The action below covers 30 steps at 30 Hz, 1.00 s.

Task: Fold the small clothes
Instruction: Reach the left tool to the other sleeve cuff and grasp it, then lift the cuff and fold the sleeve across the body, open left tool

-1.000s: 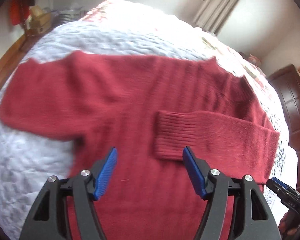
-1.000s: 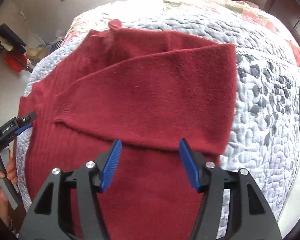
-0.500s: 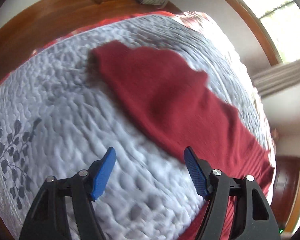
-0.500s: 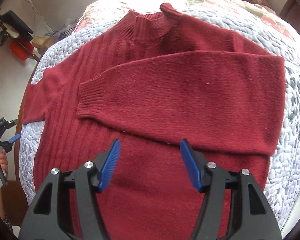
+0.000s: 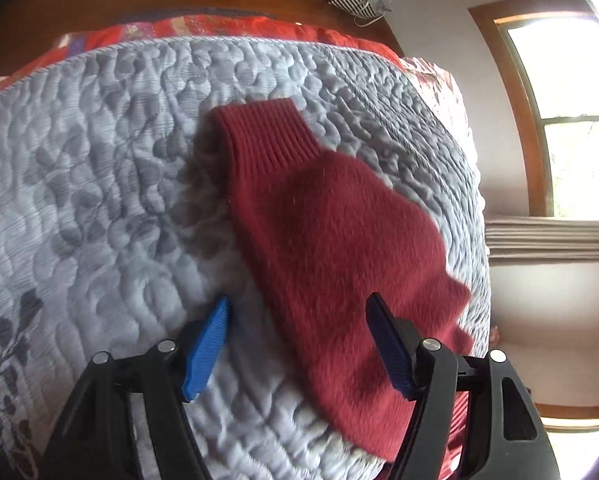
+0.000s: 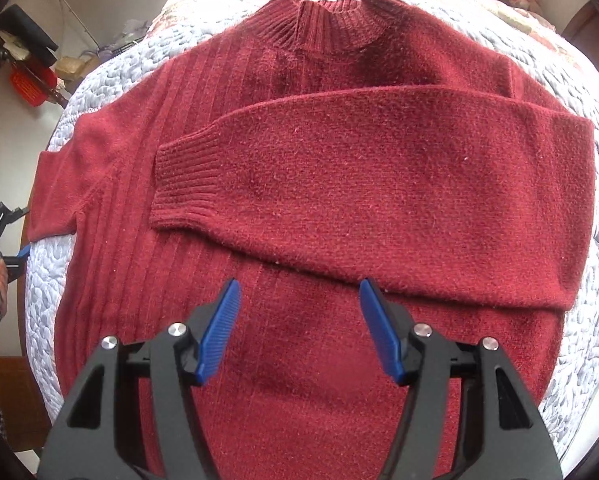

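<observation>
My left tongs (image 5: 297,344) gape over the outstretched sleeve (image 5: 323,240); pinching one layer (toward twelve o'clock) could drag the sweater (image 6: 299,320) askew; right tongs (image 6: 299,330) open too.

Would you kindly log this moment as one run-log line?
step: sleeve fold | left gripper: open, above unfolded sleeve | right gripper: open, above sweater | other sleeve: folded across

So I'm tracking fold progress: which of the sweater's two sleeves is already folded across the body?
The sleeve on the right in the right wrist view: it lies across the chest of the sweater. The other sleeve lies stretched out on the quilt.
</observation>
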Available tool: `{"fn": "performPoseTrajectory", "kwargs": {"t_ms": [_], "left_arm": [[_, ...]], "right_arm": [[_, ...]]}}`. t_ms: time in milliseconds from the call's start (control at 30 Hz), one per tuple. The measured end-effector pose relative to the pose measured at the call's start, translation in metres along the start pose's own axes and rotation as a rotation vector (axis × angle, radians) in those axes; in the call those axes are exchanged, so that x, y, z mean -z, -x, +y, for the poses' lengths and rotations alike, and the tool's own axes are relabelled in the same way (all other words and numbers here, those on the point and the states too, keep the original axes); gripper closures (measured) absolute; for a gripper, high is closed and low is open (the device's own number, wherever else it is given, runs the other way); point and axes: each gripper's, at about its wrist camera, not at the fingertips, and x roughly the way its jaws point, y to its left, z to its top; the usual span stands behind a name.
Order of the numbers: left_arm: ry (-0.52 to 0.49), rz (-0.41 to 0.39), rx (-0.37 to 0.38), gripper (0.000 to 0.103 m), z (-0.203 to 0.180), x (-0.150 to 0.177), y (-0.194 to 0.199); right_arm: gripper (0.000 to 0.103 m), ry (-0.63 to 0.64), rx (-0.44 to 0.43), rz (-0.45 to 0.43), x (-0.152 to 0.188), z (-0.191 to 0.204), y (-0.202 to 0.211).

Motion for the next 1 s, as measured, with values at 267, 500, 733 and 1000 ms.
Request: {"fn": "performPoseTrajectory", "kwargs": {"t_ms": [267, 500, 733, 1000], "left_arm": [[0.059, 0.005, 0.062, 0.049, 0.006, -0.034, -0.026], [-0.014, -0.06, 0.017, 0.089, -0.011, -0.041, -0.021], [-0.123, -0.159, 0.104, 0.092, -0.055, -0.016, 0.018], [-0.414, -0.183, 0.251, 0.092, -0.147, 0.06, 0.053]], "right_arm": [[0.039, 0.002, 0.026, 0.021, 0.0, -0.001, -0.009], [0.038, -0.01, 0.028, 0.018, 0.0, -0.008, -0.01], [0.037, -0.015, 0.026, 0.007, 0.006, -0.017, -0.004], [0.037, -0.035, 0.034, -0.017, 0.017, -0.042, 0.015]]}}
